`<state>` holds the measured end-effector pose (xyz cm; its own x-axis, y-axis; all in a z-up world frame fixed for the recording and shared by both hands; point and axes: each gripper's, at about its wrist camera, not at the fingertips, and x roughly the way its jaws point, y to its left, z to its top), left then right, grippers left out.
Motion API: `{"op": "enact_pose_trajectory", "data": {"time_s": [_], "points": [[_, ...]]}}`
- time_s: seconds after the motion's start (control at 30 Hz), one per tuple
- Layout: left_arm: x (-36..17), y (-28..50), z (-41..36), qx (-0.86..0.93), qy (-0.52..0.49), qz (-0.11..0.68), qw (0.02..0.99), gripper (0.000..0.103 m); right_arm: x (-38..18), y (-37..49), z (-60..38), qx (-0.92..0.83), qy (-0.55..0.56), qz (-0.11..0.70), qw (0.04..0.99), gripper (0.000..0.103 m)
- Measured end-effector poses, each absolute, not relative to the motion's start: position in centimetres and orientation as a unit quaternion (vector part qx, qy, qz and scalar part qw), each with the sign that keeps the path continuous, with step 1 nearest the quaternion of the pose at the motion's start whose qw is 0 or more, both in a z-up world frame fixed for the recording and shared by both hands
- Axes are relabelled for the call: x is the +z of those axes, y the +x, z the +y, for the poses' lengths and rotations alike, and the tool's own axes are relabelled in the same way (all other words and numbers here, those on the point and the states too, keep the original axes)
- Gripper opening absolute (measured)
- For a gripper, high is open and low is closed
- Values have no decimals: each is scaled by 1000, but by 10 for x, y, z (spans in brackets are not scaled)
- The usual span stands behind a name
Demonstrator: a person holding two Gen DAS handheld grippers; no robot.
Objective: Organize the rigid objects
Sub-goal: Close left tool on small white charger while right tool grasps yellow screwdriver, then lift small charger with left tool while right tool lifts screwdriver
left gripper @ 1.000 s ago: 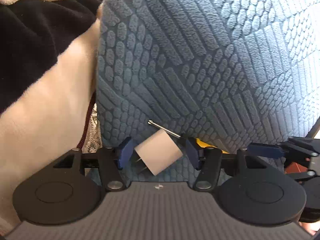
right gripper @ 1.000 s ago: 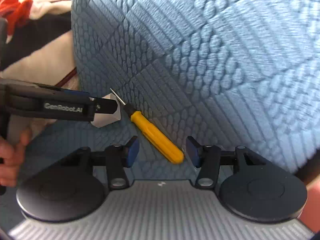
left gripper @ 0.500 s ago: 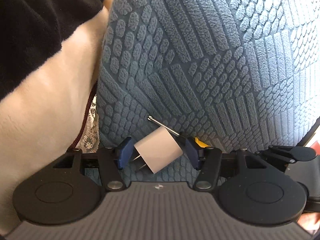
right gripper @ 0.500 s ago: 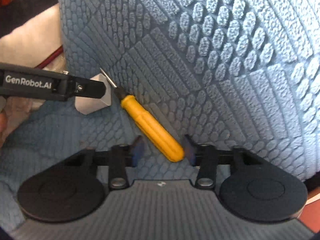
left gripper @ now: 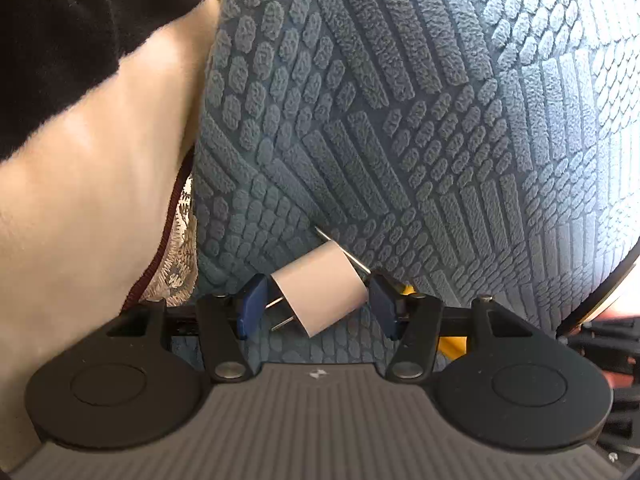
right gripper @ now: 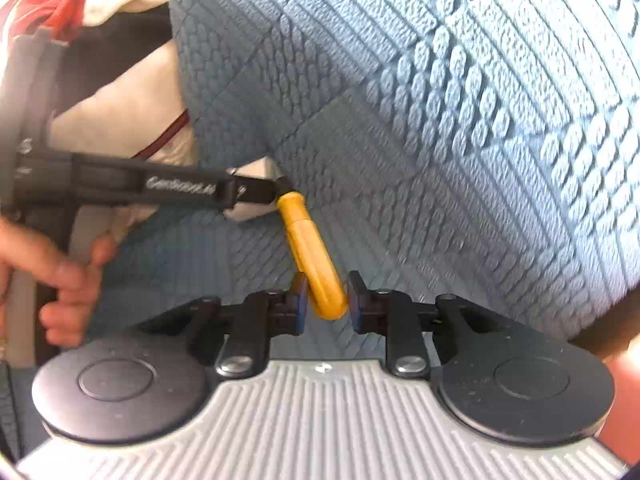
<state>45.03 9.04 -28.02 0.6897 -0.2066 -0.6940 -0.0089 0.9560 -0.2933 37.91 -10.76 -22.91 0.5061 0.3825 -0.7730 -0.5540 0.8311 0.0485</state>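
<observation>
A white charger plug (left gripper: 320, 296) sits between the blue pads of my left gripper (left gripper: 316, 306), which is shut on it, prongs toward the left pad. Behind it runs the metal shaft of a yellow-handled screwdriver (left gripper: 356, 262). In the right wrist view the screwdriver (right gripper: 308, 240) stands steeply tilted, and its handle end is pinched between the pads of my right gripper (right gripper: 326, 298), whose jaws are closing on it. The left gripper (right gripper: 256, 194) reaches in from the left, with the charger (right gripper: 256, 170) partly hidden behind its finger and the screwdriver's shaft behind its tip.
A big blue textured cushion (left gripper: 400, 120) fills the background and lies under both objects. Cream plush fabric (left gripper: 80, 200) and black fabric (left gripper: 60, 20) lie to the left. A person's hand (right gripper: 60, 276) grips the left gripper's handle. Red cloth (right gripper: 60, 12) shows at the top left.
My right gripper's jaws have closed from wide apart onto the yellow handle, and the screwdriver has swung from slanting flat to steeply tilted. The left gripper keeps the charger.
</observation>
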Motion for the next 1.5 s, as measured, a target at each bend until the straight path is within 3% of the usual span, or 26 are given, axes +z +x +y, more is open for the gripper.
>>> {"op": "enact_pose_trajectory", "data": {"time_s": [0.47, 0.53, 0.57, 0.6, 0.63, 0.67, 0.73, 0.93, 1.13, 1.23, 1.5], "points": [[-279, 450, 92, -53, -132, 392, 909, 60, -260, 375, -82, 265, -128, 410, 864, 26], [-279, 447, 93, -55, -133, 393, 908, 59, -265, 376, -79, 263, -123, 412, 864, 40], [-278, 447, 93, -55, -133, 392, 908, 58, -268, 376, -77, 263, -120, 414, 863, 40], [-278, 450, 93, -55, -133, 391, 909, 52, -269, 376, -75, 263, -120, 409, 866, 41], [-276, 449, 93, -50, -129, 390, 910, 31, -270, 378, -72, 265, -125, 406, 865, 43], [-274, 450, 95, -50, -131, 390, 910, 31, -270, 378, -67, 264, -136, 402, 866, 41], [-273, 450, 97, -49, -134, 393, 908, 31, -268, 379, -65, 254, -148, 397, 870, 23], [-271, 448, 98, -60, -130, 394, 908, 31, -255, 371, -75, 245, -150, 393, 873, 23], [-272, 450, 97, -65, -124, 395, 908, 33, -240, 357, -92, 235, -159, 402, 870, 23], [-270, 451, 96, -69, -129, 395, 907, 49, -239, 356, -103, 229, -155, 413, 868, 23], [-273, 447, 66, -62, -63, 392, 916, 66, -225, 345, -127, 230, -144, 417, 868, 23]]}}
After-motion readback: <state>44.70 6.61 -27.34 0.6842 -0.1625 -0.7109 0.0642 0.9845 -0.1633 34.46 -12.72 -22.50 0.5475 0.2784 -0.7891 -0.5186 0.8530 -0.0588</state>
